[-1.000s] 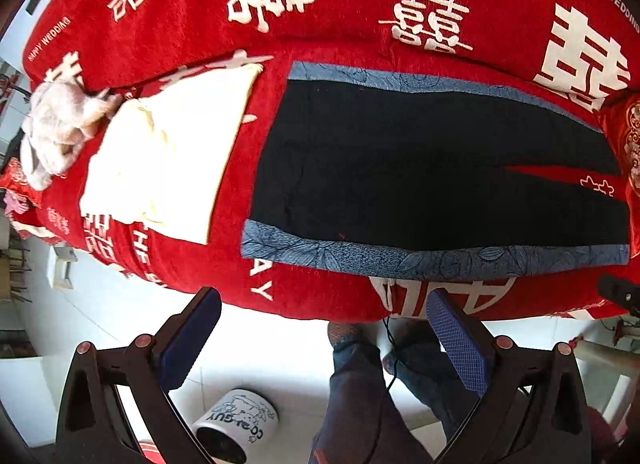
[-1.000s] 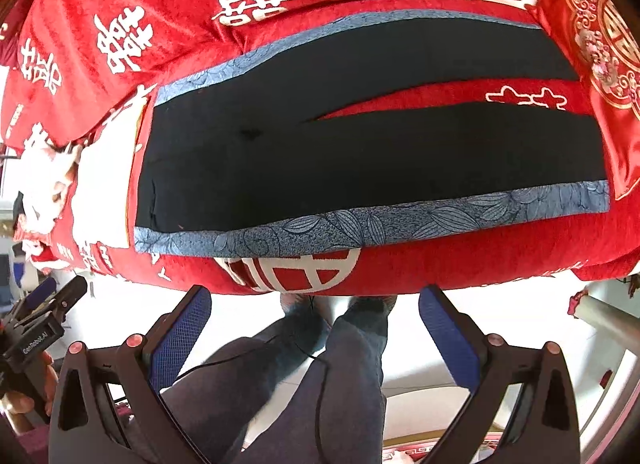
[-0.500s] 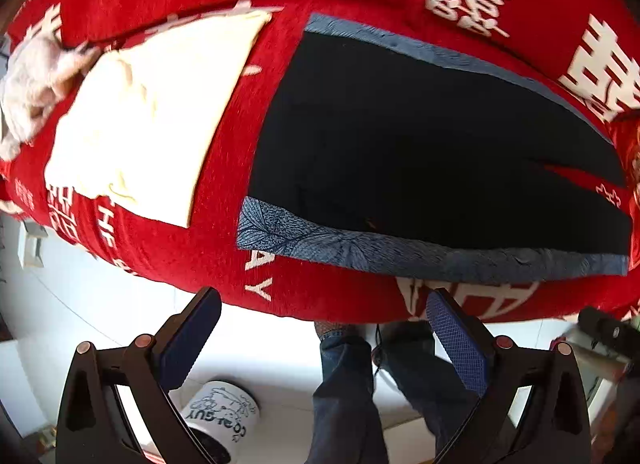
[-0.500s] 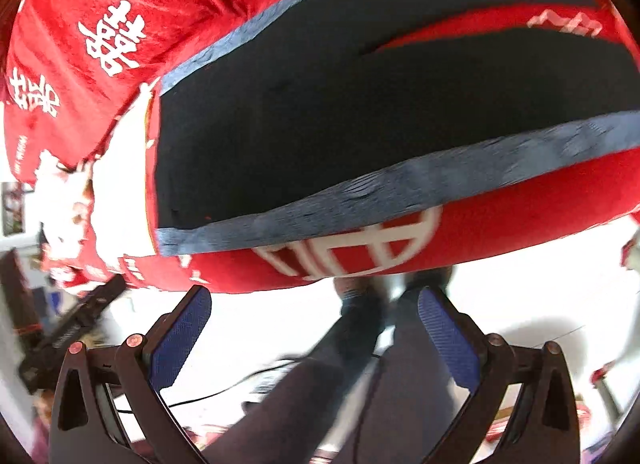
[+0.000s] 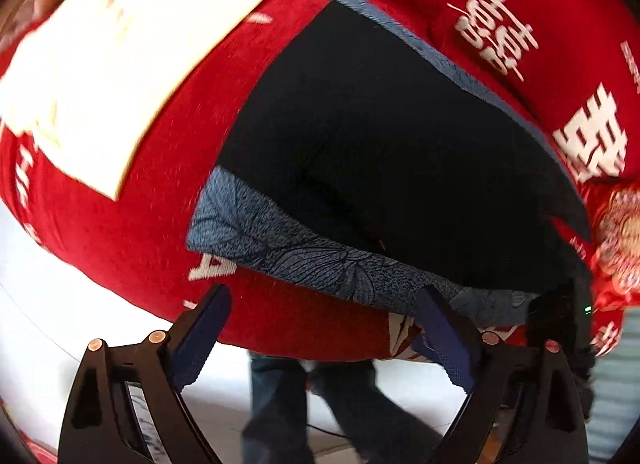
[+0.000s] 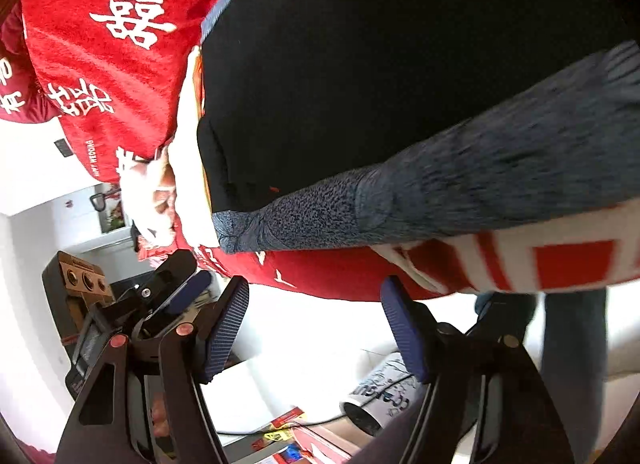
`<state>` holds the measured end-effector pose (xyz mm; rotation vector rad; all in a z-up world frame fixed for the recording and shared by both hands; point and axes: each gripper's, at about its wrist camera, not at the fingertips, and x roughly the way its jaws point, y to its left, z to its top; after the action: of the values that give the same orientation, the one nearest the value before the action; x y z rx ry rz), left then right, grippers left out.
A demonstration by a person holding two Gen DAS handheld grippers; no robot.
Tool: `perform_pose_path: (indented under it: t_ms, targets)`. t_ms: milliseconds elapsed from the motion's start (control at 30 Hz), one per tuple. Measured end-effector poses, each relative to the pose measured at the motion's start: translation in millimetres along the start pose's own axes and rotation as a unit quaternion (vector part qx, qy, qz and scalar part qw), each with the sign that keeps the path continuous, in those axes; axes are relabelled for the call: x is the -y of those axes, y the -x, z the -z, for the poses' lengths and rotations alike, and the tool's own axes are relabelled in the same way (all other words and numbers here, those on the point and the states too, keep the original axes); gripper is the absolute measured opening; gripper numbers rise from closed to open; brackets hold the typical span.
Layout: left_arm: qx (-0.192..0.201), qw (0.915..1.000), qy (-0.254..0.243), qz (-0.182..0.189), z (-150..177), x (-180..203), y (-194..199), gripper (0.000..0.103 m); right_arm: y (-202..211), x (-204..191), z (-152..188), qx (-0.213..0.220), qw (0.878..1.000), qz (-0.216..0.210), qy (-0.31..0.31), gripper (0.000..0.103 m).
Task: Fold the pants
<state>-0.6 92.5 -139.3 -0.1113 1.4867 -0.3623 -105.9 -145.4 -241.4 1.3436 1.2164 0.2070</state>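
Note:
Black pants (image 5: pixel 380 136) with a blue leaf-patterned side stripe (image 5: pixel 304 256) lie flat on a red bed cover (image 5: pixel 132 232). My left gripper (image 5: pixel 326 324) hovers at the bed's near edge just below the stripe; its jaws are closing, with only the bed edge behind them and no cloth pinched. In the right wrist view the same pants (image 6: pixel 380 76) and stripe (image 6: pixel 460 184) fill the top. My right gripper (image 6: pixel 316 320) sits below the stripe near the waist corner, jaws closing and nothing between the pads.
A folded cream garment (image 5: pixel 120 64) lies on the cover left of the pants. A person's legs in jeans (image 5: pixel 320 404) stand at the bed edge. A white printed bin (image 6: pixel 384 392) stands on the pale floor. The other gripper (image 6: pixel 160 296) shows at the left of the right wrist view.
Both grippers have dropped toward the near edge of the bed, so the pants look much larger. Both pairs of jaws have narrowed, the right more than the left. The right view has tilted.

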Motion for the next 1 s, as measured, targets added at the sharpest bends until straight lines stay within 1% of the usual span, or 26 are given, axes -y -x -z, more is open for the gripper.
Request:
perform_pose_path:
  t_ms: [133,267,300,333,367,467,567,667,700,733,800,833,867,933,967,1000]
  targets:
    - [0.003,0.9993,0.028,0.024,-1,-13,-7,0.095,-8,3,-8,0.019,0.999,-0.028,-0.011,0.072]
    - [0.007,0.9986,0.039,0.033,-4,-20,-14,0.095,-13,13,-17,0.042,0.996,-0.054,-0.059,0.072]
    - [0.007,0.9984,0.043,0.036,-4,-21,-17,0.095,-13,15,-19,0.046,0.995,-0.057,-0.073,0.059]
    - [0.005,0.9981,0.046,0.041,-3,-21,-20,0.095,-11,15,-20,0.051,0.994,-0.062,-0.080,0.043]
    - [0.003,0.9978,0.048,0.045,-2,-22,-22,0.095,-12,14,-20,0.052,0.993,-0.068,-0.079,0.014]
    - [0.000,0.9961,0.059,0.065,3,-21,-26,0.095,5,-6,-17,0.062,0.994,-0.081,-0.039,0.013]
    - [-0.004,0.9920,0.081,0.097,2,-20,-31,0.095,14,-21,-11,0.053,0.994,-0.093,-0.009,0.009]
    - [0.004,0.9861,0.115,0.119,-10,-19,-36,0.095,15,-23,-9,0.040,0.996,-0.080,0.016,0.009]
    - [0.007,0.9864,0.117,0.115,-15,-17,-38,0.087,11,-23,-8,0.034,0.996,-0.074,0.021,0.009]
    - [0.007,0.9882,0.113,0.103,-19,-14,-41,0.079,10,-23,-7,0.030,0.997,-0.071,0.024,0.009]
    - [-0.011,0.9925,0.096,0.074,-24,-9,-53,0.041,7,-20,-5,0.017,0.997,-0.069,0.030,0.010]
    - [-0.020,0.9934,0.092,0.067,-26,-8,-60,0.036,9,-19,-4,0.015,0.997,-0.066,0.034,0.010]
    - [-0.018,0.9936,0.090,0.066,-26,-9,-60,0.035,14,-14,-2,0.015,0.998,-0.059,0.034,0.010]
    - [-0.016,0.9938,0.078,0.078,-27,-8,-56,0.035,26,2,-4,0.023,0.998,-0.045,0.023,0.021]
    - [-0.017,0.9938,0.075,0.081,-26,-9,-54,0.035,39,15,-4,0.040,0.998,-0.036,0.011,0.036]
    - [-0.019,0.9937,0.073,0.082,-26,-11,-53,0.035,51,27,-4,0.059,0.998,-0.032,-0.002,0.045]
